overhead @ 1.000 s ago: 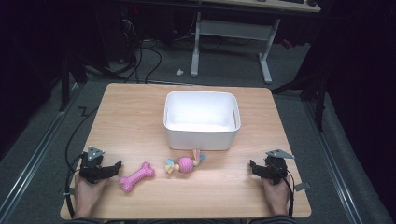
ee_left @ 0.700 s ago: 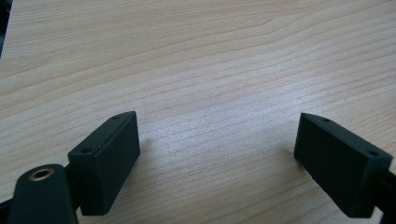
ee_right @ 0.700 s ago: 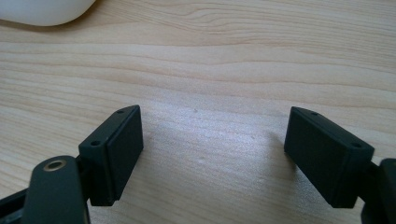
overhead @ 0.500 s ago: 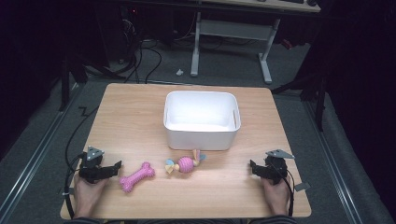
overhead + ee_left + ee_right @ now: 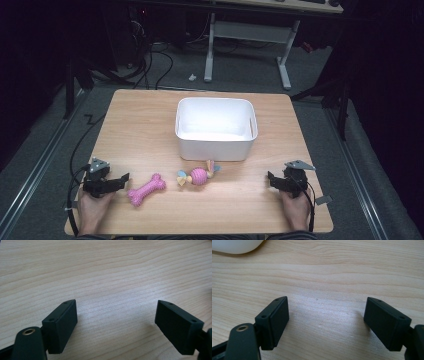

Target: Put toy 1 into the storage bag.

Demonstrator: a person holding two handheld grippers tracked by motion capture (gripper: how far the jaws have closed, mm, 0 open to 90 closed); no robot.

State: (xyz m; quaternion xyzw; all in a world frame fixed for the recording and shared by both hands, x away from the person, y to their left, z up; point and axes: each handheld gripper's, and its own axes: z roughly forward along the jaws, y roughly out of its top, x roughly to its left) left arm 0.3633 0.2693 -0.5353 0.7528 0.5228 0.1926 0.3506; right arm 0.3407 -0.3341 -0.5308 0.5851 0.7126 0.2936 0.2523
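Near the table's six-o'clock edge, both grippers rest low on the wooden table (image 5: 150,125), and nothing has been picked up yet; the left gripper (image 5: 121,180) sits at about seven o'clock, its jaws spread wide with bare wood between them in the left gripper view (image 5: 115,317); the right gripper (image 5: 270,179) sits at about five o'clock, its jaws likewise wide apart over bare wood in the right gripper view (image 5: 325,320), with a curve of the white bin (image 5: 234,246) at its eleven o'clock.

The pink bone toy (image 5: 146,189) lies just beside the left gripper's tips, at their three o'clock, apart from them as far as I can tell; the pink ball toy (image 5: 198,176) with coloured tufts lies a little farther on, toward the table's centre line, just at the six-o'clock side of the bin (image 5: 216,150); the bin looks empty.

By my judgement the work is at its very start: both toys are still on the wood, neither is gripped, and the likely job of putting them into the bin is wholly ahead.

Against the earlier frames nothing differs that I can make out; grippers, toys and bin lie in the same places, hands unmoved.
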